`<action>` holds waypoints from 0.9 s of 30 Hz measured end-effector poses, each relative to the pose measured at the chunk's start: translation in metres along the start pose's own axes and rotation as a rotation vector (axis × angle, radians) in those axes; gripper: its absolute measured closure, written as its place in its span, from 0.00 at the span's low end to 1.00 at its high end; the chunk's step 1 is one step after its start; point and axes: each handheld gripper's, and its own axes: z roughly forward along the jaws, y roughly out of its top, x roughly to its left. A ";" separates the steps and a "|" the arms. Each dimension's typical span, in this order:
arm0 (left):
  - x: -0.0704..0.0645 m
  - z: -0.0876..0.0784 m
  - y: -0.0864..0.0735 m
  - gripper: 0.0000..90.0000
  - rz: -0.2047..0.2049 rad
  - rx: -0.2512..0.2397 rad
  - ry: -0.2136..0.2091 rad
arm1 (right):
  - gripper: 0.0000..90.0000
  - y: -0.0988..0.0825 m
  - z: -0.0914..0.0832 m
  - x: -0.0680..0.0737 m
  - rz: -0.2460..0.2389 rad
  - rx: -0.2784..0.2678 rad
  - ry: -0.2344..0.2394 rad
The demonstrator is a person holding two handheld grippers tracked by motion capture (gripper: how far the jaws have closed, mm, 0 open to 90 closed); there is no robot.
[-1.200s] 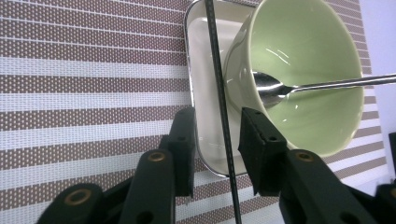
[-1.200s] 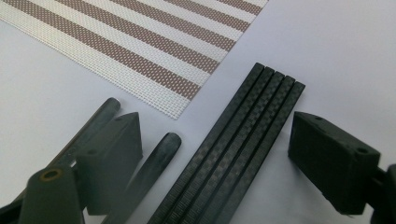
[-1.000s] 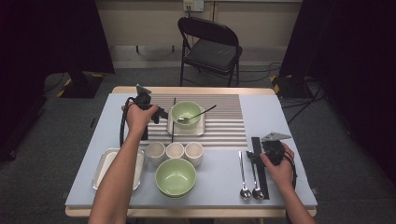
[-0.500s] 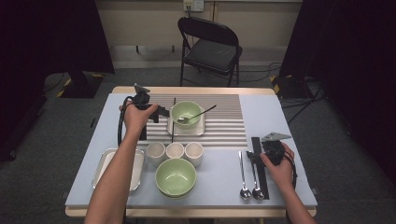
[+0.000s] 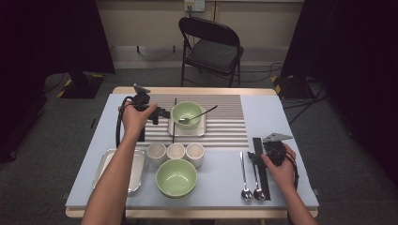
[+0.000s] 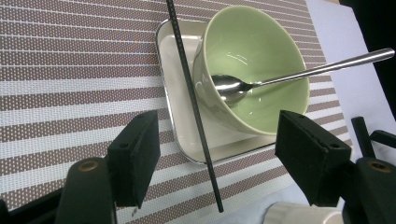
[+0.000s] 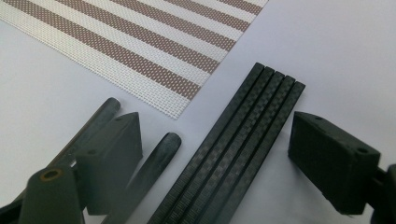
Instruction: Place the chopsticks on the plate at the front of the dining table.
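Left gripper (image 5: 162, 114): over the striped placemat (image 5: 225, 126), just left of the small bowl; its fingers (image 6: 136, 156) have just been opening and now stand apart with nothing pressed between them.
Black chopstick (image 6: 194, 108): lies flat between those fingers, free of both, running across the left edge of the square dish (image 6: 175, 88) and down onto the placemat; in the high view it is the thin dark line just left of the dish (image 5: 174, 121).
What changed: a second ago the hand sat closer in over this spot with narrower fingers; now it has eased back a little and the fingers are wide. I read that as the chopstick let go and set down.
Small green bowl (image 5: 187, 113): on the square dish, leaning in the left gripper view, a spoon (image 6: 299, 72) resting inside with its handle over the rim.
Right gripper (image 5: 271, 154): unmoved at the right of the bench (image 5: 281, 117), fingers apart over the bundle of black chopsticks (image 7: 233, 149), holding none.
Two spoons (image 5: 250, 192): flat, just left of that bundle.
Also laid out: three white cups (image 5: 176, 151), large green bowl (image 5: 176, 177), metal tray (image 5: 104, 166).
Meaning for the work: one chopstick appears placed beside the setting; its partner likely still has to come from the bundle.
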 end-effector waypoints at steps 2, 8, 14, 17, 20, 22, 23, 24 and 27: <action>0.000 -0.002 -0.001 0.33 0.015 0.006 0.008 | 0.18 0.000 0.000 0.000 0.000 0.000 0.000; -0.002 -0.005 -0.003 0.34 0.030 0.014 0.011 | 0.18 0.000 0.000 0.000 0.000 0.000 0.000; -0.007 -0.005 -0.006 0.30 0.088 0.011 -0.004 | 0.18 0.000 0.000 0.000 0.000 0.000 0.000; -0.008 -0.005 -0.007 0.29 0.113 0.031 -0.010 | 0.18 0.000 0.000 0.000 0.000 0.000 0.000; -0.010 -0.005 -0.009 0.27 0.135 0.025 -0.003 | 0.18 0.000 0.000 0.000 0.000 0.000 -0.001; -0.011 -0.005 -0.010 0.26 0.132 0.017 -0.006 | 0.18 0.000 0.000 0.000 0.000 0.000 0.000; -0.010 -0.004 -0.011 0.25 0.124 0.014 -0.007 | 0.18 0.000 0.000 0.000 0.000 0.000 0.000; -0.010 -0.004 -0.012 0.25 0.125 0.017 -0.004 | 0.18 0.000 0.000 0.000 0.000 0.000 0.000; -0.008 -0.003 -0.015 0.22 0.119 0.014 -0.011 | 0.18 0.000 0.000 0.000 0.000 0.000 -0.001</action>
